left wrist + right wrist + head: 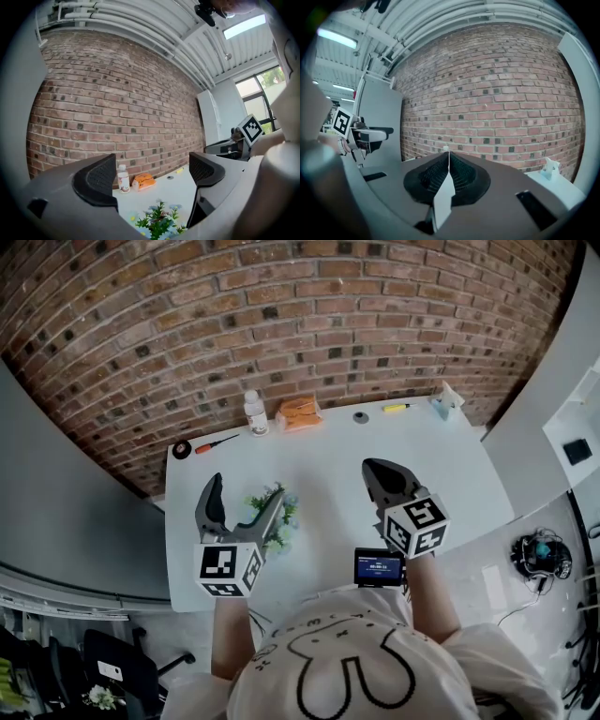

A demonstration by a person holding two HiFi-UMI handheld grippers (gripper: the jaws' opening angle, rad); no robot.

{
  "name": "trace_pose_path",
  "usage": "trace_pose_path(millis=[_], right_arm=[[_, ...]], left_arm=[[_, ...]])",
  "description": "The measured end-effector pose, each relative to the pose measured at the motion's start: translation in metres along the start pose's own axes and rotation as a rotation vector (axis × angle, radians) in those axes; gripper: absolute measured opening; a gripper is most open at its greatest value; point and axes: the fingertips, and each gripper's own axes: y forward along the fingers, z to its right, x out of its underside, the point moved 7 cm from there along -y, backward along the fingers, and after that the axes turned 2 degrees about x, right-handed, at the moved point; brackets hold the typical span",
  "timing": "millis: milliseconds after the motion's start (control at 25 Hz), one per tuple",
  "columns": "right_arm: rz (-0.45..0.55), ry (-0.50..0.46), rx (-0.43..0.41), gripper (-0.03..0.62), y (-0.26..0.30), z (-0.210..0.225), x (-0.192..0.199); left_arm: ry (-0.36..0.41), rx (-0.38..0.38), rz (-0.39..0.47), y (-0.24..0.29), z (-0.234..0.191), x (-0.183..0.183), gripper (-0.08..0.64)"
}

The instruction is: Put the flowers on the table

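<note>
A small bunch of flowers (274, 510) with green leaves and pale blue blooms lies on the white table (319, 474), left of centre. My left gripper (242, 506) hovers over it, open, jaws wide apart; in the left gripper view the flowers (159, 221) show low between the jaws, untouched. My right gripper (386, 476) is held above the table's right half, shut with nothing between its pads (448, 174).
Along the far edge stand a small white bottle (255, 414), an orange packet (299, 412), a red screwdriver (217, 442), a tape roll (182, 449), a small grey disc (361, 417), a yellow marker (396, 408) and a pale spray bottle (444, 399). A small screen (378, 567) sits at the near edge. A brick wall (281, 315) stands behind.
</note>
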Motion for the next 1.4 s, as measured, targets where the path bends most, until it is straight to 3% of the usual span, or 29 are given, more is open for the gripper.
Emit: trace_pose_path(millis=[40,120,320,880,1400], right_arm=[[0.034,0.010,-0.018,0.020,-0.002,-0.002,-0.004],[0.095,0.034,-0.046,0.020,-0.005,-0.004,-0.010],[0.133,0.033,-0.073,0.020,-0.005,-0.010,-0.016],[0.128,-0.071,-0.025,0.020,0.005,-0.010,-0.017],[0.115,-0.155,-0.046,0.020,0.013,-0.015,-0.023]], left_arm=[[-0.001,-0.024,0.013,-0.003,-0.002,-0.004,0.470],[-0.009,-0.084,0.026,-0.008,-0.008,-0.009,0.008],[0.002,-0.037,0.013,-0.009,-0.008,-0.009,0.008],[-0.011,-0.053,0.046,0.001,-0.016,-0.008,0.008],[-0.010,-0.068,0.067,0.013,-0.019,-0.009,0.008]])
